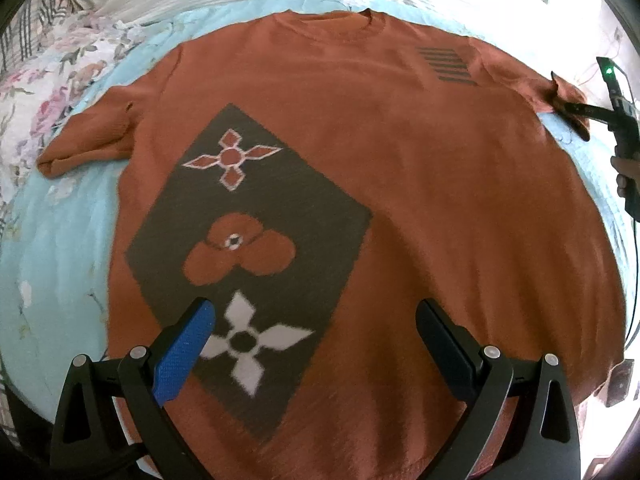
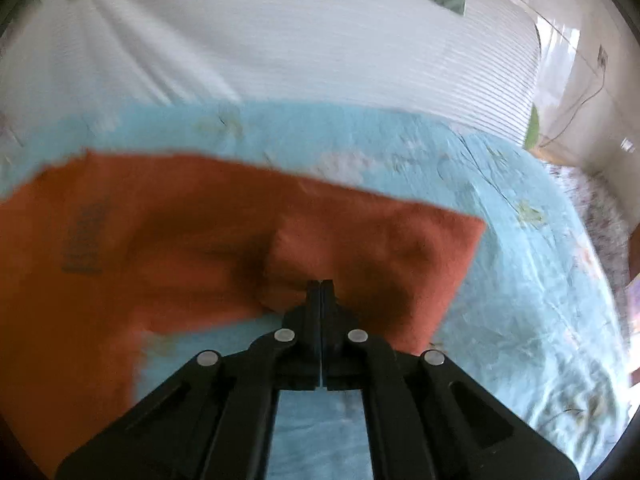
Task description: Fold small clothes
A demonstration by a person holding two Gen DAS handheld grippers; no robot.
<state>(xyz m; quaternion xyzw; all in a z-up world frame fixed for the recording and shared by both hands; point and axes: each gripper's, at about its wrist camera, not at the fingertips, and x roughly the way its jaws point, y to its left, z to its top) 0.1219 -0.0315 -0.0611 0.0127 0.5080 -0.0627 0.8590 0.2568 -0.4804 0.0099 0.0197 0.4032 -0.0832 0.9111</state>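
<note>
Left wrist view: shirt [image 1: 400,160] spread flat across centre frame on bed [image 1: 52,264], unfolded. Left tongs [image 1: 316,320] gaping, empty, above print. Right tongs [image 2: 322,282] clamped on sleeve [image 2: 380,248], lower centre. First fold barely begun; rest remaining.

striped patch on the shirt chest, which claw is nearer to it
Right. The right claw is shut on the sleeve just beside the striped patch; the left claw hangs open over the flower print, lower down the shirt.
</note>
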